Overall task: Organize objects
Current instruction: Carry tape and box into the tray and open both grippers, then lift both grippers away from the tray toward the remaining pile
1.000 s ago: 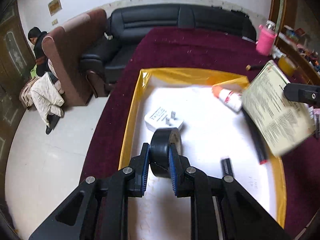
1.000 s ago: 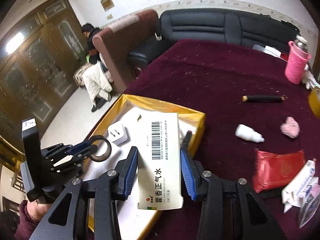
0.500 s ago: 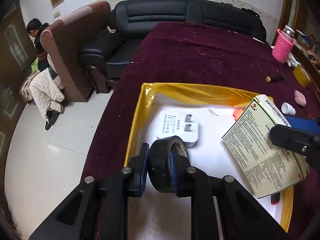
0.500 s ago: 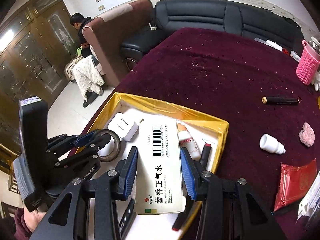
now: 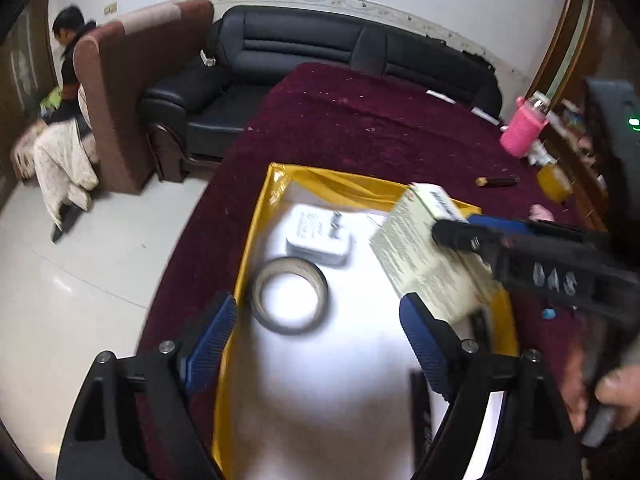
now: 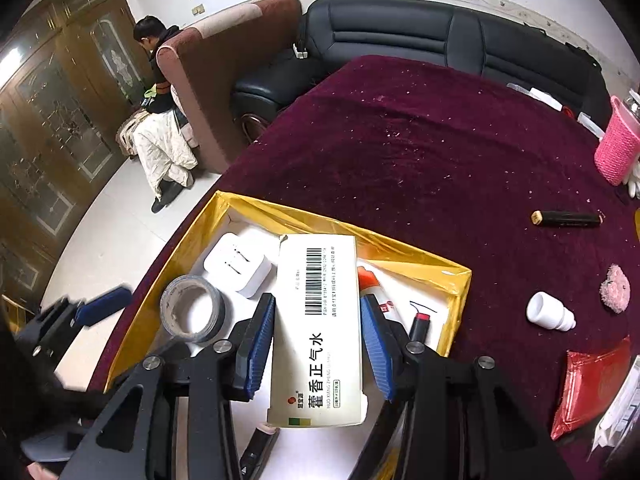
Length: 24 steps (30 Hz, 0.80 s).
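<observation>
A yellow-rimmed white tray (image 5: 256, 248) (image 6: 456, 280) sits on the maroon table. My left gripper (image 5: 316, 340) is open and empty; the black tape roll (image 5: 290, 296) (image 6: 192, 310) lies flat in the tray just ahead of it. My right gripper (image 6: 318, 340) is shut on a white medicine box (image 6: 316, 332) (image 5: 424, 264), held over the tray. A white plug adapter (image 5: 318, 236) (image 6: 238, 264) lies beyond the tape. An orange-capped tube (image 6: 372, 284) and a dark red-tipped pen (image 6: 418, 326) lie in the tray beside the box.
On the cloth to the right lie a white bottle (image 6: 550, 312), a pink puff (image 6: 614, 288), a red packet (image 6: 592, 384), a dark pen (image 6: 566, 219) and a pink cup (image 6: 618, 148). A black sofa (image 6: 400, 36) stands behind the table. The table edge drops off left of the tray.
My left gripper has opened and let go of the tape roll, which now lies flat in the tray. The right gripper has brought the box lower over the tray.
</observation>
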{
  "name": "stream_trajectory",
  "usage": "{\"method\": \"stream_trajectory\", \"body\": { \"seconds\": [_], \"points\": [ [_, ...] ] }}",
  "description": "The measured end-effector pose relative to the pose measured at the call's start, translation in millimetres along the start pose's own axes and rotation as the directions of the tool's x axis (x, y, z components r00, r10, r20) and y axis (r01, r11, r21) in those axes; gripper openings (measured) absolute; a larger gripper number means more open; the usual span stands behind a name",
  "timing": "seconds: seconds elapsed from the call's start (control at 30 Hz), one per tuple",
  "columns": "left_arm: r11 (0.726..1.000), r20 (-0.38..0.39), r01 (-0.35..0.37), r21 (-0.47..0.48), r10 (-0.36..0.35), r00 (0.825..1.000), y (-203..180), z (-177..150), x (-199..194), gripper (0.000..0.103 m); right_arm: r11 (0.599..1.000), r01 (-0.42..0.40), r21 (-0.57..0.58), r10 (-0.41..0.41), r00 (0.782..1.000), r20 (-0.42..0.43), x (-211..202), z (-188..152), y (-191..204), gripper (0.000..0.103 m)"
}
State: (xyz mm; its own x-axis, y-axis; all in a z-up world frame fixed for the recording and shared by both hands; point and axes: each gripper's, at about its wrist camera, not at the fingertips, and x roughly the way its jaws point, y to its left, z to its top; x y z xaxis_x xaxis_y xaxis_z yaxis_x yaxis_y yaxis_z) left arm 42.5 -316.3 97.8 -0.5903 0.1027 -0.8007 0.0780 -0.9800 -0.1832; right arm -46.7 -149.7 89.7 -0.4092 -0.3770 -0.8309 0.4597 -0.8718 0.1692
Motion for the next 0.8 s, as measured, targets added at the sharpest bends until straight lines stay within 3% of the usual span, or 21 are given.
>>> {"method": "stream_trajectory", "body": {
  "seconds": [0.07, 0.13, 0.27, 0.47, 0.5, 0.57, 0.6, 0.63, 0.8],
  "points": [
    [1.0, 0.002, 0.018, -0.006, -0.018, 1.0, -1.9, -9.7, -9.9, 0.085, 0.999, -0.019, 0.027, 0.019, 1.0, 0.021, -10.1, -0.5, -4.5, 0.053],
    [1.0, 0.001, 0.022, 0.003, -0.022, 1.0, -9.0, -21.9, -17.9, 0.086, 0.997, -0.036, 0.062, 0.031, 0.997, 0.071, -27.8, -3.4, -11.3, 0.063],
    [0.997, -0.023, 0.008, 0.079, -0.006, 1.0, -38.9, -51.1, -22.2, 0.09, 0.999, -0.002, 0.047, -0.006, 0.984, 0.177, -70.2, -17.3, -18.8, 0.075],
    [0.951, -0.038, -0.127, 0.282, 0.144, 0.989, -91.5, -83.3, 1.7, 0.09, 1.0, 0.024, -0.005, -0.022, 0.97, 0.243, -111.7, -47.8, -23.7, 0.076],
    [0.942, -0.047, -0.145, 0.302, 0.167, 0.985, -95.5, -85.7, 7.9, 0.087, 1.0, 0.018, -0.004, -0.017, 0.969, 0.246, -116.0, -52.7, -26.0, 0.076],
    [0.94, -0.075, -0.145, 0.309, 0.176, 0.982, -96.3, -89.5, 16.0, 0.053, 1.0, 0.01, 0.002, -0.01, 0.968, 0.252, -124.1, -60.9, -32.2, 0.076],
    [0.944, -0.096, -0.134, 0.301, 0.17, 0.981, -92.0, -90.4, 19.3, 0.022, 1.0, 0.004, 0.008, -0.006, 0.966, 0.257, -128.7, -65.5, -37.0, 0.076],
    [0.946, -0.105, -0.139, 0.291, 0.176, 0.979, -88.8, -90.8, 21.2, 0.016, 1.0, 0.001, 0.013, -0.004, 0.965, 0.263, -132.5, -68.9, -41.3, 0.076],
    [0.957, -0.122, -0.175, 0.231, 0.207, 0.971, -68.7, -67.5, 34.2, 0.015, 0.997, -0.001, 0.079, -0.023, 0.954, 0.299, -153.8, -87.7, -76.6, 0.076]
  ]
}}
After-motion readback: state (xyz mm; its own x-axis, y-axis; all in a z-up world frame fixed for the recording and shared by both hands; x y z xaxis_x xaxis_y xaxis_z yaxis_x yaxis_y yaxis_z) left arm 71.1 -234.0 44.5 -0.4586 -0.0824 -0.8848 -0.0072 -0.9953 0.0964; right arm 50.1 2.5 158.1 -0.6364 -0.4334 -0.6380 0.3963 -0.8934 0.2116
